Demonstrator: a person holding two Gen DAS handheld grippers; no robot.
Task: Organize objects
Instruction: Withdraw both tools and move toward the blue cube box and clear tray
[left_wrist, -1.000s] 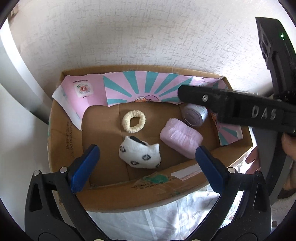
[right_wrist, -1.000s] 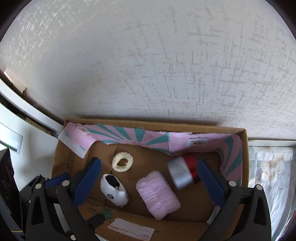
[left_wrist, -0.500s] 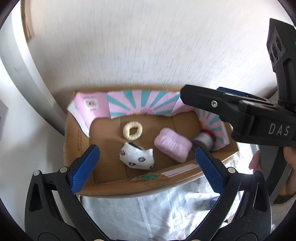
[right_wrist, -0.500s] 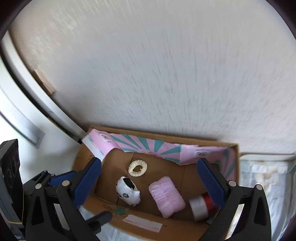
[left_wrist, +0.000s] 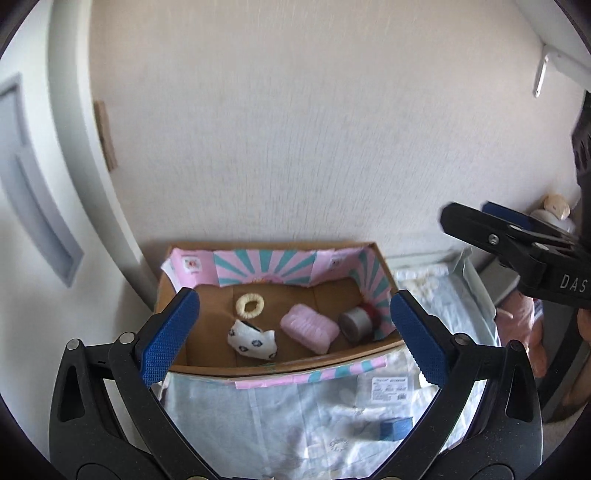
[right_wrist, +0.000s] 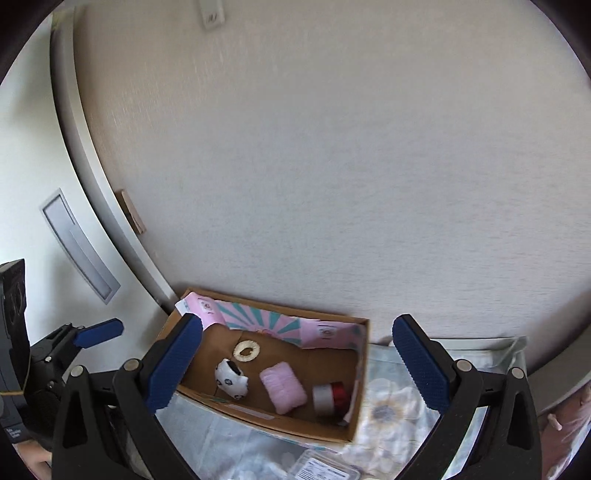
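Looking down into the cardboard box (left_wrist: 258, 363), which sits against the wall on a bed with a flower-print cover (left_wrist: 295, 417), we find four things on its brown floor. We judge the pink pad (left_wrist: 309, 326) soft, ribbed and light; we would pinch it across its short sides. The sock (left_wrist: 252, 339), white with dark marks, is limp cloth and can be taken at any fold. The hair tie (left_wrist: 250, 305) is a cream ring lying flat; we would take it across the rim. The tape roll (left_wrist: 356, 323) lies on its side at the right wall, stiff, smooth and likely to roll. The left claw (left_wrist: 291, 336) and the right claw (right_wrist: 297, 365) are both spread wide and carry nothing.
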